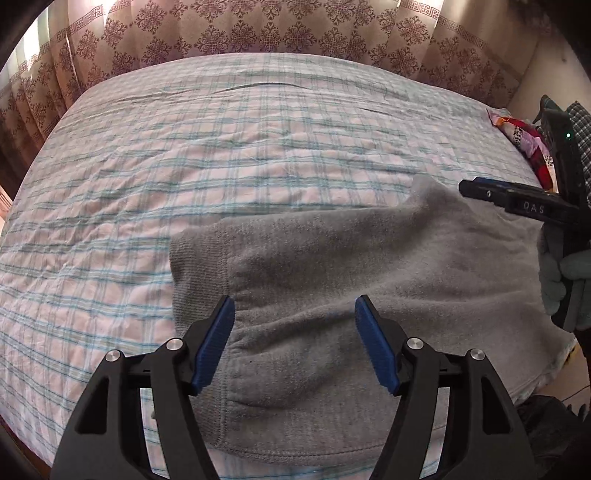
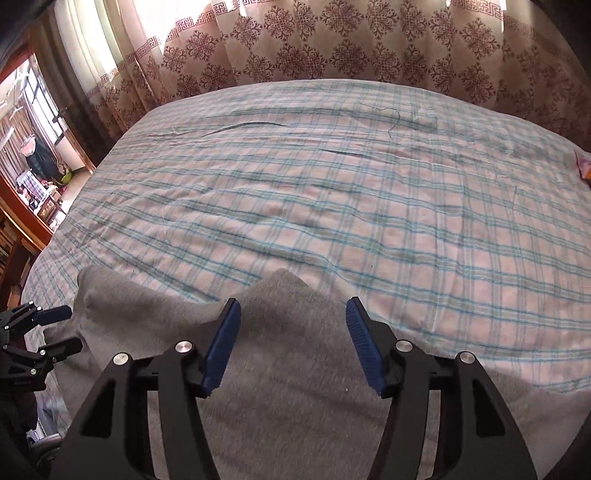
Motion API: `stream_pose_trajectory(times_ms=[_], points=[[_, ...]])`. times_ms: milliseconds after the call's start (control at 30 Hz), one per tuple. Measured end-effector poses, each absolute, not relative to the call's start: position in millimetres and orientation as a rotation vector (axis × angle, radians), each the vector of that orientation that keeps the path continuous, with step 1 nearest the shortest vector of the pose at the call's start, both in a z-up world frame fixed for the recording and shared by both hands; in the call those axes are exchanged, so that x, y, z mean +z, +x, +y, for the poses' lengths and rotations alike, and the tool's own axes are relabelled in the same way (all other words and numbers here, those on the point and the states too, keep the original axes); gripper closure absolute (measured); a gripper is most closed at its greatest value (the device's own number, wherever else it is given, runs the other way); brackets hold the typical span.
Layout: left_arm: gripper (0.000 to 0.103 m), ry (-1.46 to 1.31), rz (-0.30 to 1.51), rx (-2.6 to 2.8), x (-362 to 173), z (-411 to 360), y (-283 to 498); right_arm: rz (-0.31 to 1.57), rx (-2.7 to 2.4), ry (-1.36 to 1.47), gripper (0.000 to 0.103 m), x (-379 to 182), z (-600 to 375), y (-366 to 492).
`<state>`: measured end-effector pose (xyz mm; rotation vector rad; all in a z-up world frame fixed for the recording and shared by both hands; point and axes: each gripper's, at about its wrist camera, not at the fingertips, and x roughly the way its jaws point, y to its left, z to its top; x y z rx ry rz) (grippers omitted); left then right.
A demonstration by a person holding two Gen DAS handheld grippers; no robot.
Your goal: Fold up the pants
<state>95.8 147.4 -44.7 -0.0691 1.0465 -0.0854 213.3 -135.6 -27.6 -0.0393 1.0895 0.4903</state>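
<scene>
I take the bed (image 1: 229,155) as my landmark: its plaid sheet in pink, white and teal is creased, with long wrinkles near the far edge. Behind the bed hangs a beige curtain (image 1: 258,29) printed with dark red medallions and a key-pattern border. At the bed's far right corner I see a bright patterned cushion (image 1: 524,136). Left of the bed, a doorway (image 2: 33,147) opens onto a cluttered room.
</scene>
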Motion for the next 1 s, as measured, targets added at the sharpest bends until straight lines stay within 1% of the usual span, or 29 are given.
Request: stream_pose_trajectory(times_ms=[167, 300, 367, 400, 467, 533, 600, 733, 833, 933, 1000], points=[[0.034, -0.051, 1.034, -0.232, -40, 95, 112, 1.145, 0.423, -0.051, 0.046, -36, -164, 182], [0.034, 0.014, 1.121, -0.258, -70, 63, 122, 1.178, 0.314, -0.069, 0.046, -43, -204, 168], [0.033, 0.073, 1.179, -0.236, -95, 58, 123, 1.209, 0.223, -0.144, 0.046, -56, -227, 165], [0.032, 0.088, 1.177, -0.242, -102, 57, 120, 1.239, 0.173, -0.171, 0.047, -66, -243, 164], [0.032, 0.125, 1.158, -0.244, -102, 54, 116, 1.247, 0.223, -0.096, 0.047, -70, -274, 157], [0.032, 0.109, 1.184, -0.227, -100, 53, 120, 1.241, 0.200, -0.123, 0.047, -67, -288, 149], [0.032, 0.091, 1.207, -0.202, -95, 52, 127, 1.224, 0.190, -0.085, 0.047, -63, -299, 143], [0.032, 0.110, 1.173, -0.230, -78, 26, 141, 1.172, 0.231, 0.013, 0.047, -44, -298, 134], [0.032, 0.125, 1.135, -0.291, -65, -6, 157, 1.154, 0.309, 0.021, 0.047, -32, -278, 122], [0.032, 0.122, 1.121, -0.353, -62, -38, 177, 1.178, 0.396, 0.030, 0.047, -30, -252, 108], [0.032, 0.095, 1.145, -0.382, -68, -54, 192, 1.213, 0.440, 0.037, 0.046, -33, -241, 96]])
